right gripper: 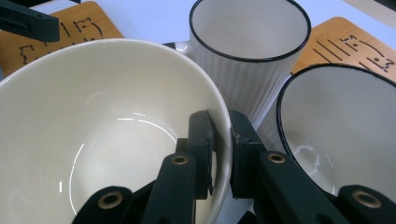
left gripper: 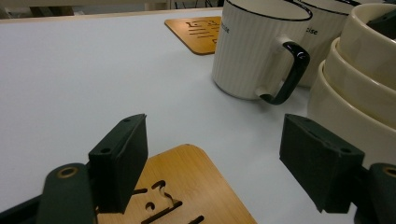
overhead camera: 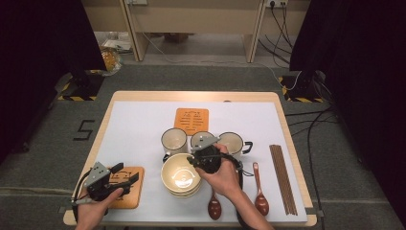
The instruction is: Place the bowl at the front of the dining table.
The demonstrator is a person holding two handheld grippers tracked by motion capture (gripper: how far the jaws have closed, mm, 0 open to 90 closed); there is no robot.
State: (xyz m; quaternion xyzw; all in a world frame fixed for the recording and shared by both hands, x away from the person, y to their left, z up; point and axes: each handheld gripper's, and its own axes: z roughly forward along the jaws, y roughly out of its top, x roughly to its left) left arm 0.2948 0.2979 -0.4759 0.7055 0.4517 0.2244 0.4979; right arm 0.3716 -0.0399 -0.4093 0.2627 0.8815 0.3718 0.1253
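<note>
The floor point(overhead camera: 201, 76) is grey carpet. A white "5" point(overhead camera: 84, 130) is marked on it. Black curtains point(overhead camera: 43, 48) hang on both sides. A pale wooden desk point(overhead camera: 191, 19) stands at the back. Black cables point(overhead camera: 316, 124) trail across the floor.

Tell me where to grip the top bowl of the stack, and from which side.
Grip the top bowl by its thin rim, one jaw inside and one outside, as the right gripper is now clamped. Come from the side nearest the person's right hand: the mugs crowd the far side. The wall is too wide to span, and the bowl sits nested in the stack, so lifting straight up seems safest.
</note>
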